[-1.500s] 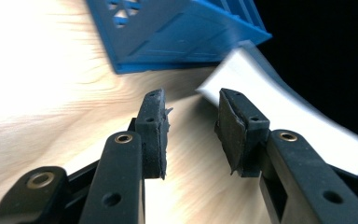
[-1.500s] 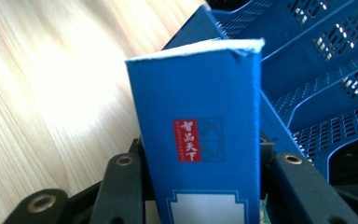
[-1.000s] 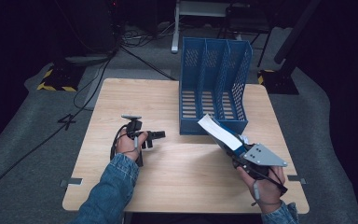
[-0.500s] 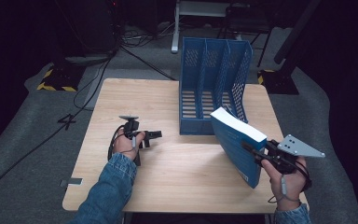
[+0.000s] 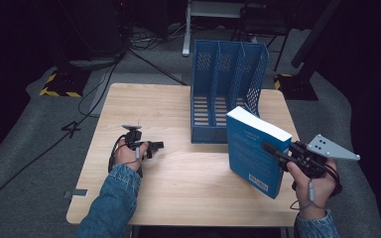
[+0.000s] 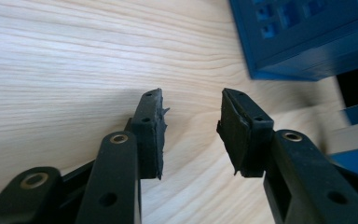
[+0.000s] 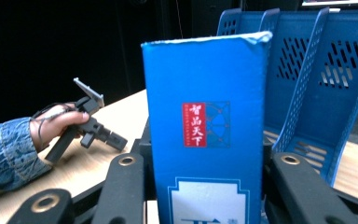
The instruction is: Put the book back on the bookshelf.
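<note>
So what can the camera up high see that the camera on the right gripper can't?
High view alone: the whole wooden table, the grey floor and the right gripper in its hand.

Right gripper view alone: the red label on the spine of the blue book, up close.

Both: that book clamped upright in the right gripper, the blue file rack behind it, and the left gripper, holding nothing, over the table.
</note>
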`<state>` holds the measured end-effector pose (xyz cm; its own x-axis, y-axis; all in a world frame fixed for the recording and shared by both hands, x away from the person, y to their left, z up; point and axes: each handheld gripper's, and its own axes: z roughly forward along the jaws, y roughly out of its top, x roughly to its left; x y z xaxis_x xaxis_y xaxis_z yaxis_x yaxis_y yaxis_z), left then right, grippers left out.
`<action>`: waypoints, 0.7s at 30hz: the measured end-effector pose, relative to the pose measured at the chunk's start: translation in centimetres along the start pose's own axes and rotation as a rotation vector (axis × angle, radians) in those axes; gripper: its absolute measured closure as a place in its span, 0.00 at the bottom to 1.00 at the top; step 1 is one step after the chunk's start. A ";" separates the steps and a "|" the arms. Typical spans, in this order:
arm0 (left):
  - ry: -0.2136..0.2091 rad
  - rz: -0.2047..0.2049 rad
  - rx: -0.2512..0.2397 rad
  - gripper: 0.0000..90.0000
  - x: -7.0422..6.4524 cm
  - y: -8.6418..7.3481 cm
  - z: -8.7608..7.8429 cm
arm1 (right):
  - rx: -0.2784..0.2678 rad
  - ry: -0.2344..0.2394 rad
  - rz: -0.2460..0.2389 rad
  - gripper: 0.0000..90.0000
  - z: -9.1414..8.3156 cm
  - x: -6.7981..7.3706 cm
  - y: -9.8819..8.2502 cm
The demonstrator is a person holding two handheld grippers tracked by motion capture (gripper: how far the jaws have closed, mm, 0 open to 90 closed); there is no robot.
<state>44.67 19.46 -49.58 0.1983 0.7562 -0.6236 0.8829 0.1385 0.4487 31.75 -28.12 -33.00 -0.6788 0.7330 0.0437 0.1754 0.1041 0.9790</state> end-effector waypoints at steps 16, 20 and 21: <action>0.268 0.207 -0.082 0.62 2.2 -0.7 -3.4 | -0.065 0.062 -0.030 0.69 2.8 0.4 5.1; 0.373 0.304 -0.101 0.60 2.8 -0.9 -3.9 | -0.085 0.075 -0.037 0.69 4.1 0.4 6.2; 0.386 0.317 -0.108 0.60 2.9 -1.0 -3.9 | -0.092 0.076 -0.040 0.69 4.6 0.5 6.5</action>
<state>42.72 24.05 -49.30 0.2591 0.9502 -0.1731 0.7516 -0.0858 0.6540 35.82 -24.03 -27.53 -0.7367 0.6761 0.0156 0.0830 0.0676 0.9943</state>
